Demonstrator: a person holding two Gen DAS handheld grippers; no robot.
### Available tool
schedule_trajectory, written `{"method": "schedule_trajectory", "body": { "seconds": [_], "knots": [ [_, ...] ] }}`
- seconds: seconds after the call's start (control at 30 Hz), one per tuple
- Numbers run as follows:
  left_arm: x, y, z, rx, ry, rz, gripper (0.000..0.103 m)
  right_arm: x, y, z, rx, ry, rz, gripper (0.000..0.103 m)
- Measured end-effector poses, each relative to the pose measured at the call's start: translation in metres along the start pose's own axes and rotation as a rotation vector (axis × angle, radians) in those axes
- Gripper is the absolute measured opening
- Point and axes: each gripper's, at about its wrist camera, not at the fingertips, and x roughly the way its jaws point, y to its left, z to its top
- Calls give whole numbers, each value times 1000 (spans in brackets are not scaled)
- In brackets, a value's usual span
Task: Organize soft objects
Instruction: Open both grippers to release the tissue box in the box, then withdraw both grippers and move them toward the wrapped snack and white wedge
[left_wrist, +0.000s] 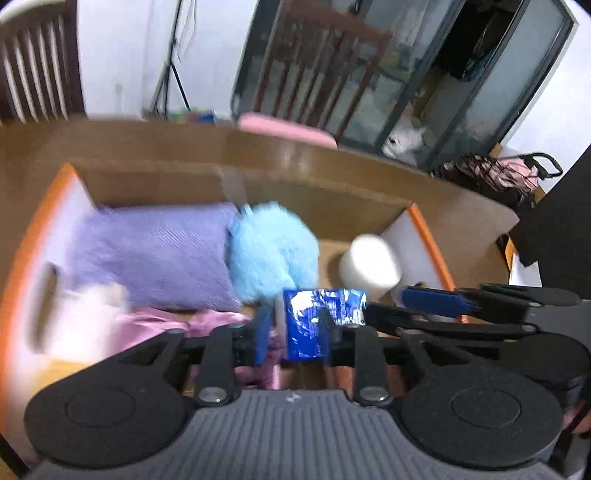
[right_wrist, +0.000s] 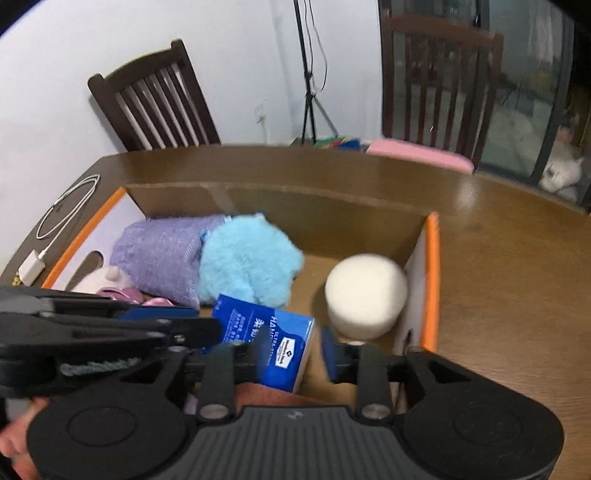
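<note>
A blue tissue pack (left_wrist: 314, 325) (right_wrist: 269, 339) hangs tilted over the near part of an open cardboard box (right_wrist: 317, 206). My left gripper (left_wrist: 295, 328) stands open around the pack's left part, and its pads do not press on it. My right gripper (right_wrist: 295, 350) is open too, with a gap between its right pad (right_wrist: 328, 350) and the pack's edge. In the box lie a purple pillow (right_wrist: 159, 254), a light blue fluffy plush (right_wrist: 247, 262), a white soft cylinder (right_wrist: 365, 295), a pink satin cloth (left_wrist: 155, 325) and a white plush (left_wrist: 88, 317).
The box has orange-edged flaps (right_wrist: 430, 277) and stands on a brown wooden table (right_wrist: 509, 295). A white cable with a charger (right_wrist: 55, 229) lies at the table's left. Dark wooden chairs (right_wrist: 155, 99), one with a pink cushion (right_wrist: 421, 151), stand behind the table.
</note>
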Motion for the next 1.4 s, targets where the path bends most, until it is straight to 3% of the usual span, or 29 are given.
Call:
{"method": "schedule_trajectory", "body": {
  "seconds": [0.17, 0.33, 0.4, 0.67, 0.83, 0.93, 1.03, 1.13, 1.23, 1.3, 1.4],
  "knots": [
    [-83, -10, -1, 65, -113, 32, 46, -82, 17, 1, -69, -94, -50, 44],
    [-164, -11, -22, 104, -214, 60, 62, -166, 33, -10, -109, -188, -77, 52],
    [-190, -12, -33, 119, -250, 72, 72, -197, 40, -19, -124, -221, -82, 54],
    [-262, -5, -112, 155, -409, 102, 86, -265, 70, -90, -174, -326, -39, 62],
    [-262, 1, -201, 179, -532, 198, 89, -286, 85, -168, -171, -439, 9, 71],
    [-250, 13, -254, 121, -530, 180, 92, -283, 98, -225, -181, -480, -9, 73],
    [-238, 26, -302, 66, -529, 185, 93, -274, 111, -289, -169, -546, -90, 79],
    [-228, 41, -342, -20, -462, 179, 93, -257, 115, -343, -97, -535, -110, 80],
    [-224, 46, -359, 4, -409, 150, 93, -239, 111, -380, -42, -469, -99, 80],
    [-217, 45, -356, 8, -403, 148, 93, -226, 107, -385, -35, -411, -99, 79],
    [-207, 43, -345, -4, -391, 139, 93, -220, 102, -385, 2, -423, -117, 79]
  ]
}}
